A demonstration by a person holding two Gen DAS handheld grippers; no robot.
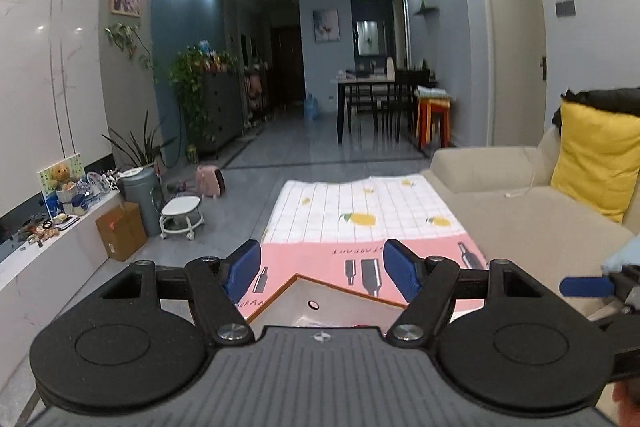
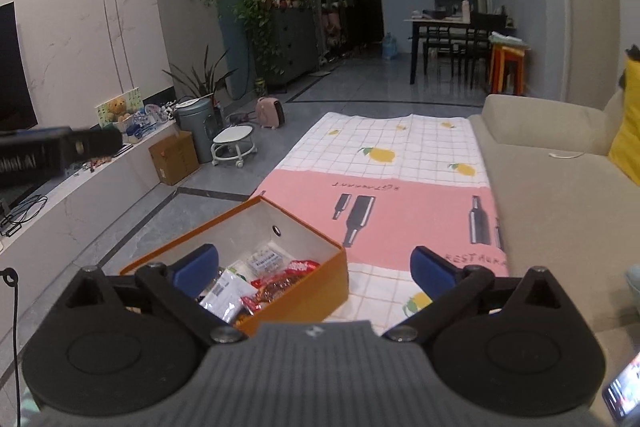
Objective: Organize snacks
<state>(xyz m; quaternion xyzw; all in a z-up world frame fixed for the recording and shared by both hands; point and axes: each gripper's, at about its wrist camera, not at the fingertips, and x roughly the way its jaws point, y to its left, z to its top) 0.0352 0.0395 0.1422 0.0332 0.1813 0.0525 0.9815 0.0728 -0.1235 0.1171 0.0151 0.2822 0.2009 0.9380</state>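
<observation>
Snacks (image 2: pixel 256 287) lie heaped in the orange cardboard box (image 2: pixel 304 291) on the patterned cloth (image 2: pixel 400 155) beside the sofa (image 2: pixel 560 195). I judge the crinkly foil packets light, soft and slippery, best pinched along a sealed edge. My left gripper (image 1: pixel 322 267) and right gripper (image 2: pixel 314 263) both gape, released and empty.

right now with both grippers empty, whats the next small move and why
Probably pull both back and stop: the open orange cardboard box already holds the snack packets, the patterned cloth shows none loose, and the left gripper and right gripper stand open, holding nothing.
</observation>
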